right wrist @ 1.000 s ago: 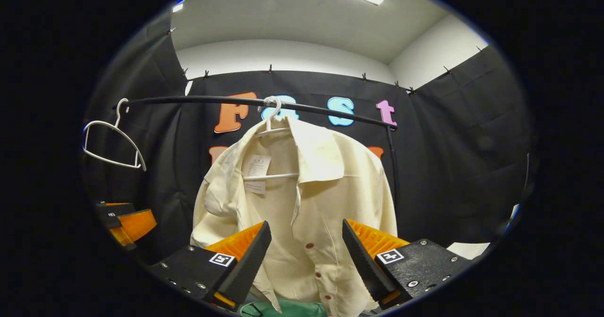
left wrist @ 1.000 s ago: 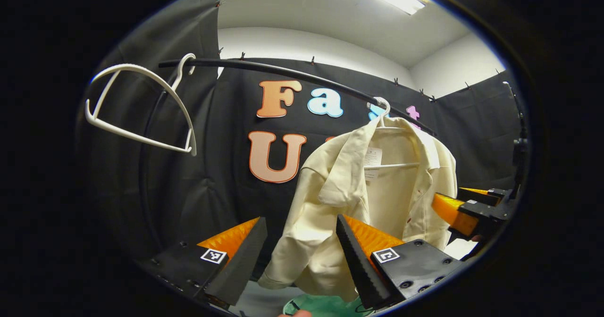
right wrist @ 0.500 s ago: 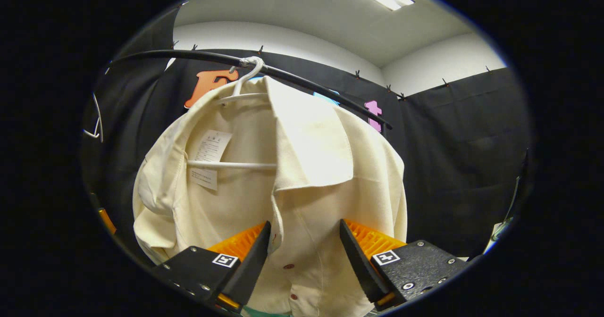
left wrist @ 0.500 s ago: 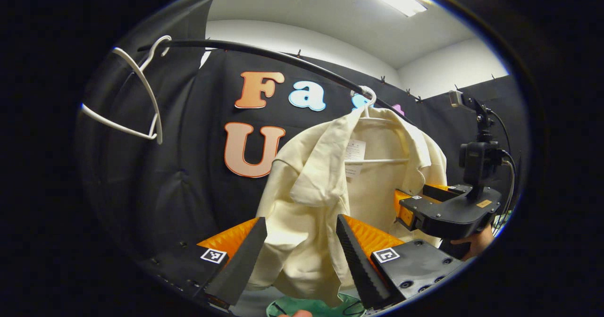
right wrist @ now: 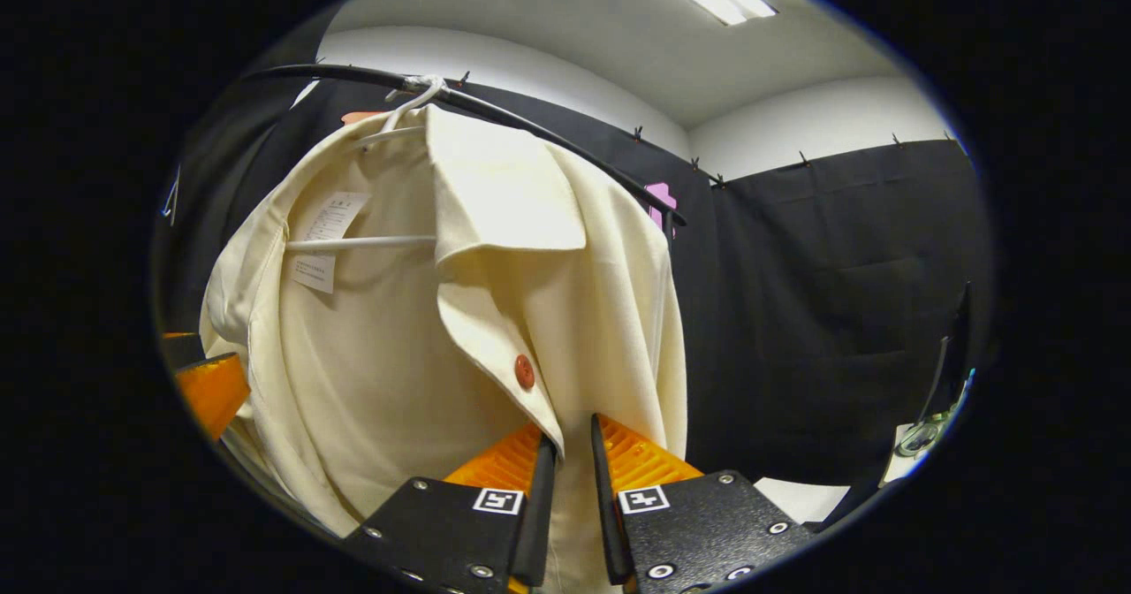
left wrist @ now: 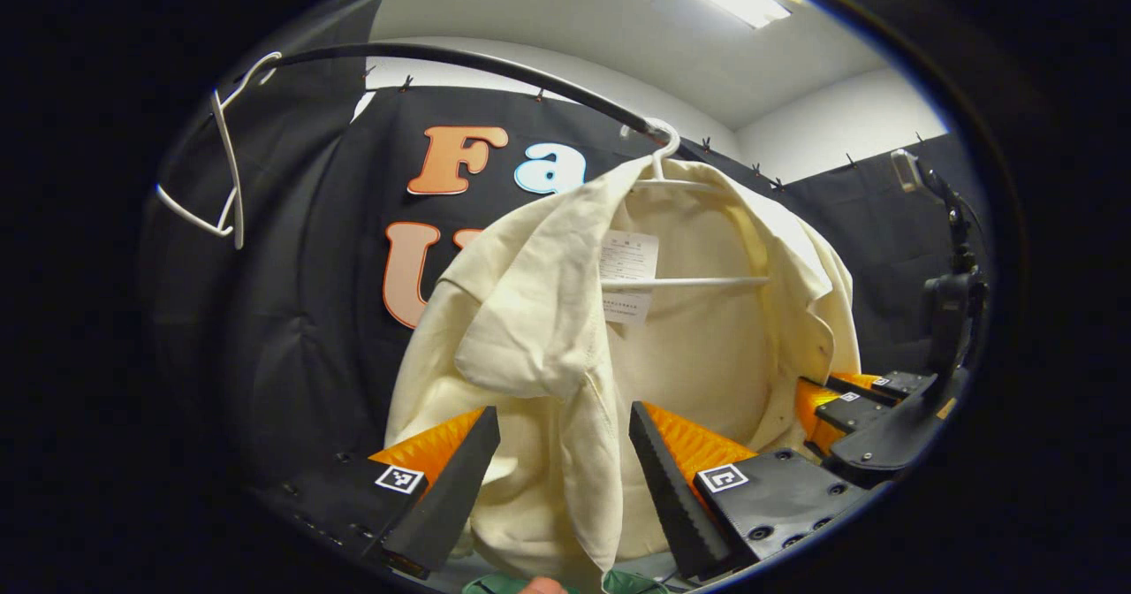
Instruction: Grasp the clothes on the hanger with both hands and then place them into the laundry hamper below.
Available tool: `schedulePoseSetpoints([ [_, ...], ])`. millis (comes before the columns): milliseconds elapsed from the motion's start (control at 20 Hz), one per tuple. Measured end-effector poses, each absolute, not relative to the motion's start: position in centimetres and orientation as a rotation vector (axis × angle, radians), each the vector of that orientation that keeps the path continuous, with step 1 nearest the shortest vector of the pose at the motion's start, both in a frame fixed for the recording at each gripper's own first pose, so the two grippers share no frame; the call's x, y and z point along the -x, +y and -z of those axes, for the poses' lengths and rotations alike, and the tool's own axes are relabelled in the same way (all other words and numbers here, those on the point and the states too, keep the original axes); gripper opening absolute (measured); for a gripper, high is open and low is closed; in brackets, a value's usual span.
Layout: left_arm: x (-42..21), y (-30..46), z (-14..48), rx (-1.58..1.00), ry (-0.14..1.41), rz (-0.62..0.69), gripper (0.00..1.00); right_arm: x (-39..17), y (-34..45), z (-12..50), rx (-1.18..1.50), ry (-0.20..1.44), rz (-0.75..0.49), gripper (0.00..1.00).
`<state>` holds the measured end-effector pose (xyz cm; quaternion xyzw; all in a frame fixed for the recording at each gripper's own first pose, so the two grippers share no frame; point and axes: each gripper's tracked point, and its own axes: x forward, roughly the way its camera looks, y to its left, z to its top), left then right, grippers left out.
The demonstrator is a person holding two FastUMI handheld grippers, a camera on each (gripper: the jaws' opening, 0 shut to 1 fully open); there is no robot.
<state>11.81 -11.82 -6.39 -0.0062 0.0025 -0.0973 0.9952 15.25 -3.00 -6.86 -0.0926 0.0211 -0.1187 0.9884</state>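
The cream shirt (right wrist: 424,311) hangs on a white hanger (left wrist: 676,280) hooked over the black rail (left wrist: 459,59), front open, collar spread. In the right gripper view the right gripper (right wrist: 565,461) has its fingers drawn nearly together on the buttoned front edge of the shirt, just below a red button (right wrist: 524,371); the cloth runs down between them and seems pinched, though contact on both sides is hard to confirm. In the left gripper view the left gripper (left wrist: 561,448) is spread wide, the other front edge of the shirt hanging in the gap between its fingers without touching either. The right gripper also shows at the far right of that view, against the shirt's hem. A second, bare hanger (left wrist: 221,178) hangs at the rail's far left, with open black cloth between it and the shirt. A white tag (left wrist: 627,276) inside the neck carries print too small to read. A sliver of green hamper (left wrist: 495,583) peeks out below the shirt.
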Motion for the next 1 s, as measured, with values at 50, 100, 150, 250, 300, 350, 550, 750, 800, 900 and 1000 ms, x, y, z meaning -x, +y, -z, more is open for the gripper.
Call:
schedulePoseSetpoints([
  [50, -12.4, -12.5, 6.6, 0.006, -0.005, 0.200, 1.00, -15.1, -3.0, 6.8, 0.192, 0.038, 0.229, 0.21],
  [100, -13.0, -12.9, 6.9, 0.003, -0.006, 0.198, 0.96, -15.1, -2.8, 6.8, 0.193, 0.041, 0.213, 0.16],
  [150, -13.5, -13.4, 7.5, 0.001, 0.000, 0.193, 0.96, -15.1, -2.7, 6.9, 0.189, 0.047, 0.203, 0.14],
  [250, -14.6, -13.8, 8.5, -0.004, 0.007, 0.163, 0.93, -15.0, -2.5, 6.8, 0.166, 0.057, 0.182, 0.12],
  [300, -15.1, -13.8, 9.0, -0.009, 0.011, 0.146, 0.96, -14.6, -2.4, 6.9, 0.153, 0.063, 0.174, 0.10],
  [350, -15.7, -13.7, 9.5, -0.016, 0.017, 0.132, 0.96, -14.5, -2.4, 6.9, 0.147, 0.065, 0.168, 0.10],
  [550, -17.5, -11.7, 10.6, -0.079, 0.028, 0.093, 0.97, -13.9, -1.9, 7.0, 0.148, 0.075, 0.144, 0.04],
  [750, -16.6, -9.1, 10.2, -0.057, 0.054, 0.087, 0.25, -13.6, -1.5, 7.1, 0.130, 0.090, 0.106, 0.01],
  [800, -16.1, -8.2, 9.7, -0.034, 0.053, 0.081, 0.17, -13.5, -1.5, 7.0, 0.128, 0.093, 0.101, 0.01],
  [900, -15.4, -6.9, 8.7, -0.003, 0.053, 0.083, 0.11, -13.2, -1.7, 6.7, 0.102, 0.099, 0.093, 0.00],
  [1000, -14.7, -5.6, 7.4, -0.014, 0.041, 0.070, 0.10, -12.8, -2.3, 6.0, 0.057, 0.086, 0.111, 0.00],
])
